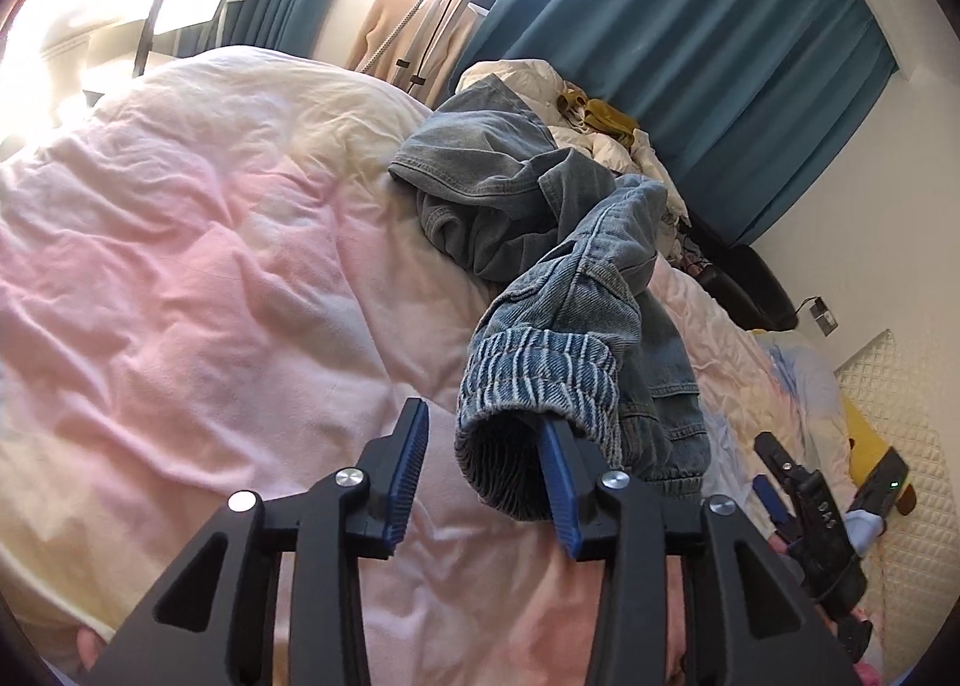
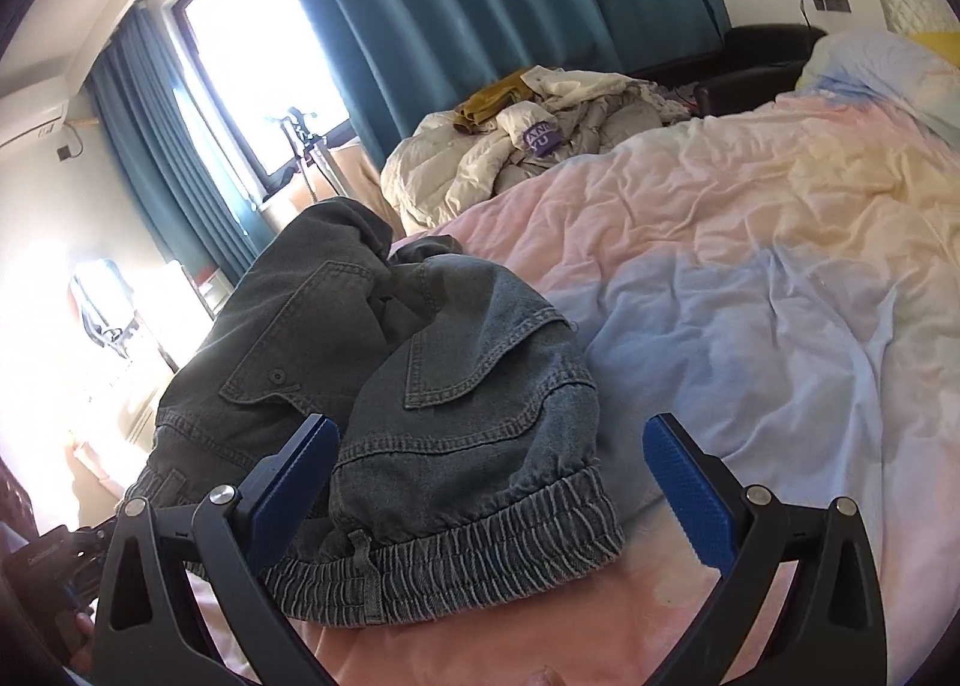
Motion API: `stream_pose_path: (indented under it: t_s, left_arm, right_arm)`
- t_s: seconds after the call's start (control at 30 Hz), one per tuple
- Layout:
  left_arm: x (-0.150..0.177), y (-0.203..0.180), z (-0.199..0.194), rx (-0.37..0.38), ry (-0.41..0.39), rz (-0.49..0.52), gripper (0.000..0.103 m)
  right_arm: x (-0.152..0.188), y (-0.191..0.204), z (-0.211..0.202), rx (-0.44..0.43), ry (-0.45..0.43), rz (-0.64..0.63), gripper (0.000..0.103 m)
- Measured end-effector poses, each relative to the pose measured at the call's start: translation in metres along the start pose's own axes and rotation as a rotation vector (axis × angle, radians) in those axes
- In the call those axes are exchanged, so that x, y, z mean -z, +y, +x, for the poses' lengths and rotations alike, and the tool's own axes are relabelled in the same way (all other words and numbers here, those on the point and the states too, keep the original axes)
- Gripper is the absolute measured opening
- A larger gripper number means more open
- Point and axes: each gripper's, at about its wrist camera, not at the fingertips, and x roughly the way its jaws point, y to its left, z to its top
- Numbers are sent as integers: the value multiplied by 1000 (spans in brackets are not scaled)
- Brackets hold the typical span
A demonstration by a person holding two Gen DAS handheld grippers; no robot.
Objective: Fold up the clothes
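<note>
Denim trousers (image 2: 384,404) lie crumpled on the bed (image 2: 750,278), one elastic cuff (image 1: 534,380) lifted and hooked over a single finger of the left tongs (image 1: 486,470), whose jaws stand spread, pinching nothing. Right tongs (image 2: 492,494) hang released over the gathered waistband (image 2: 468,554). By my judgement, a true pinch on cuff and waistband would serve best, then drawing the cloth taut and flat. Faded blue-grey, thick-seamed, with flapped pockets, the denim looks heavy and stiff.

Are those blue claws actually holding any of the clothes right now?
Neither clamps anything. The left gripper is open, one finger hooked inside the denim garment's ribbed cuff. The right gripper is open above its waistband.
</note>
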Motion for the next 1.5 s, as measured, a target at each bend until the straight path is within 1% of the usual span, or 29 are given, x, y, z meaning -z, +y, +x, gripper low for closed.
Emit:
stream_pose_path:
  t_s: [0.07,0.13,0.23,0.27,0.33,0.43,0.53,0.6,0.63,0.67,0.7,0.77,0.8,0.83,0.93,1.0,1.03,1.07,1.1,1.17,1.23,1.33,1.4,1.5]
  left_arm:
    - [-3,1,-11,19,-43,-5,47]
    - [-6,2,-23,38,-85,-10,65]
    - [-10,3,-40,67,-149,-18,70]
    - [-12,2,-40,80,-149,-17,71]
    - [-12,1,-33,94,-120,-12,71]
    - [-11,2,-19,111,-74,-17,71]
    - [-10,1,-10,150,-53,-19,71]
    - [-9,-1,-3,162,-37,-10,71]
    - [-8,-2,0,164,-32,-2,71]
    - [-8,-4,3,164,-26,7,71]
    - [-7,-5,5,160,-21,15,71]
    - [-5,-8,10,147,-9,30,71]
    - [-4,-8,12,147,-5,36,71]
    - [-4,-8,13,148,-2,37,71]
    - [-4,-3,18,136,9,12,71]
    - [-4,2,21,124,21,-9,71]
    - [-4,5,23,112,26,-18,71]
    - [-3,7,25,95,31,-26,71]
    - [-3,10,27,75,40,-34,71]
    - [-1,16,32,37,62,-52,71]
    - [1,22,37,25,85,-73,71]
    - [4,30,44,11,118,-103,71]
    - [5,28,45,11,120,-96,71]
    - [5,26,44,15,115,-87,71]
  right_arm:
    - [-1,-12,6,-6,22,54,103]
    - [-2,-25,12,-24,43,117,103]
    - [-1,-40,24,-16,81,189,103]
    - [0,-43,29,-14,95,206,103]
    - [3,-47,38,-20,131,231,103]
    - [10,-47,51,-25,185,226,102]
    - [15,-41,62,-31,243,193,98]
    - [19,-39,67,-28,269,183,93]
    - [21,-39,69,-22,277,185,88]
    - [23,-39,70,-17,284,186,80]
    - [26,-39,71,-11,291,188,76]
    - [27,-45,68,-5,282,218,64]
    - [27,-48,66,-2,277,234,59]
    - [28,-51,64,1,272,249,52]
    - [28,-57,58,-26,261,294,41]
    - [23,-50,50,-54,221,267,37]
    - [20,-45,44,-68,195,244,33]
    - [17,-40,39,-83,168,221,28]
    - [14,-33,32,-96,132,188,26]
    - [8,-19,18,-115,65,124,24]
    - [3,-10,15,-105,40,94,24]
    - [7,-21,28,-63,99,135,24]
    - [11,-35,39,-43,151,186,24]
    - [18,-49,46,-36,196,266,29]
